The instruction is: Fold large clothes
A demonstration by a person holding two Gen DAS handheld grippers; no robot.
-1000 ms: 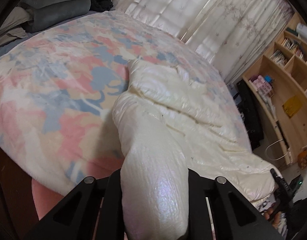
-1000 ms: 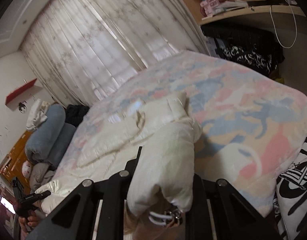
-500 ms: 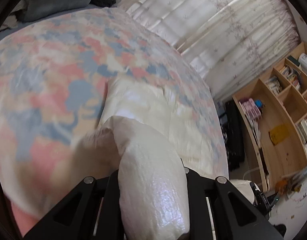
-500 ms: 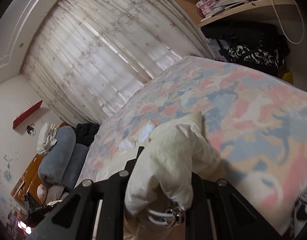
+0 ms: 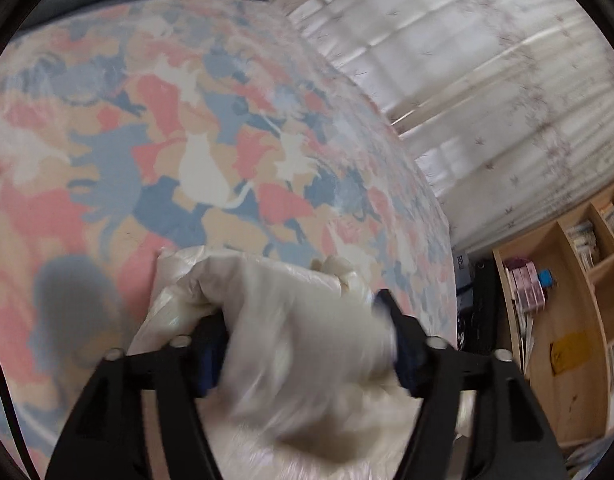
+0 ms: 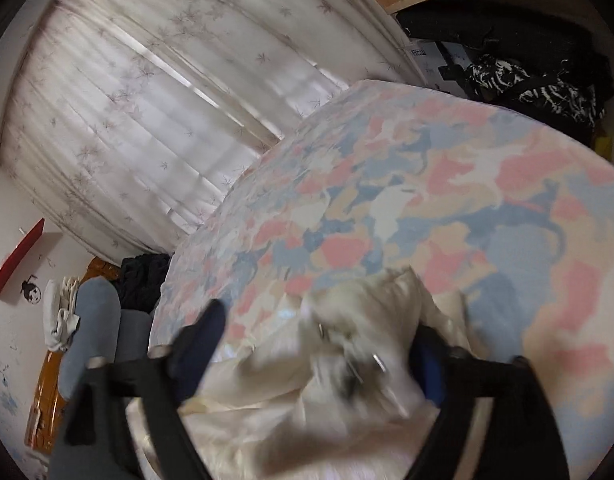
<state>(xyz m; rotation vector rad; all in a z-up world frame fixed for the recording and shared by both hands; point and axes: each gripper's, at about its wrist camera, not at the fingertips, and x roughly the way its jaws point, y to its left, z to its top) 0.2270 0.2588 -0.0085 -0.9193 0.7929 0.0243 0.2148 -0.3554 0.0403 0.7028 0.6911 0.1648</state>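
On the cat-print bedspread (image 5: 211, 152), both my grippers are letting go of the cream puffy jacket (image 5: 299, 320). Left gripper (image 5: 303, 344): jaws opening, fabric bunched between the fingers but blurred and slumping, so it looks released rather than pinched. Right gripper (image 6: 319, 344): jaws opening too, jacket hem with its metal cord ends (image 6: 377, 360) loose between the fingers, not clamped. Jacket sits low in both views, on the near part of the bed, with bare bedspread beyond it toward the curtain (image 5: 487, 80).

Doing this step well, as I judge it: let the carried edge drop flat on the layer under it, both sides level, then pull the fingers straight back so the slippery shell doesn't drag and undo the fold. The puffy fill may spring up; a press-down could be needed.

Versus a second ago: both jaws were then tight on thick rolls of jacket, with the rest of it spread far across the bed. Now the jaws stand wide and that spread-out part is gone from view, with the fabric bunched just in front of the fingers.
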